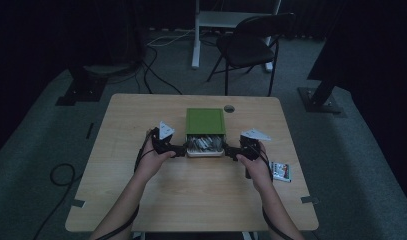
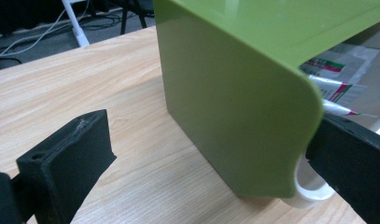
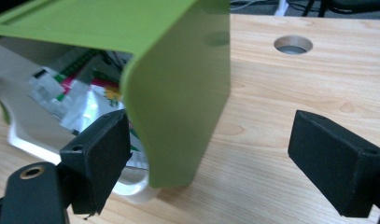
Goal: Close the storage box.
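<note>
A green box [image 1: 205, 120] stands mid-table with its white drawer [image 1: 205, 150] slid out toward me, holding several foil sachets [image 1: 204, 143]. My left gripper [image 1: 180, 149] is at the drawer's left front corner and my right gripper [image 1: 230, 151] at its right front corner. In the left gripper view the left gripper [image 2: 208, 140] is open, its jaws straddling the green side wall [image 2: 234, 107], one jaw against the drawer [image 2: 309, 186]. In the right gripper view the right gripper [image 3: 211, 135] is open astride the other green wall [image 3: 187, 102], with the sachets [image 3: 80, 93] inside.
A small printed packet [image 1: 281, 171] lies on the table [image 1: 141, 190] by my right hand. A round cable hole [image 1: 229, 108] sits behind the box. A dark folding chair [image 1: 251, 45] and cables stand on the floor beyond the far edge.
</note>
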Demonstrator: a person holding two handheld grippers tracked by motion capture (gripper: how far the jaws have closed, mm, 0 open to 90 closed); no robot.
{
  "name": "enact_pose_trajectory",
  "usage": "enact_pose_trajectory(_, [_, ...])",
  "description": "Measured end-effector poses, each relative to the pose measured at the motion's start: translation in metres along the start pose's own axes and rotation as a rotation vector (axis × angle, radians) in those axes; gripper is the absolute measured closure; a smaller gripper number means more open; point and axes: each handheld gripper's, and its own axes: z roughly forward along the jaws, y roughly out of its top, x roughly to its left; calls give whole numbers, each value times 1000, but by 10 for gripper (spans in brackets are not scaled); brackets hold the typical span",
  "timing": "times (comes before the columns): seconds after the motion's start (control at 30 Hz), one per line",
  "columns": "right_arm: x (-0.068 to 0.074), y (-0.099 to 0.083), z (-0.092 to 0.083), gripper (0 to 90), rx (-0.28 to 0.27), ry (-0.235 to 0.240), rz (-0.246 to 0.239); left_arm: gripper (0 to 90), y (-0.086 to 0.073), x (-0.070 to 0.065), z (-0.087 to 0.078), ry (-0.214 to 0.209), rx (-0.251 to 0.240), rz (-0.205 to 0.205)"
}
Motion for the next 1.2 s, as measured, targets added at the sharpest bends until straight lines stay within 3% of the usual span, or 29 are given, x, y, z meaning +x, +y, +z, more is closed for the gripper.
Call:
enact_pose_trajectory(0.2, [7,5,-8,129,-30,22,-18,11,0,-4,-8,-13,-15,-17])
enact_pose_trajectory(0.33, [10,4,-11,128,-22,27,-35,11,-4,-7,-11,-20,-3,-13])
enact_pose_trajectory(0.63, [4,-5,-13,128,0,11,-25,11,-6,-8,-17,-31,-13,-28])
enact_pose_trajectory(1.0, [-2,-13,-20,128,16,-3,-33,11,-19,-4,-27,-6,10,-35])
enact_pose_trajectory(1.2, [-4,-26,-23,128,40,-7,-34,11,-35,3,-33,11,35,-50])
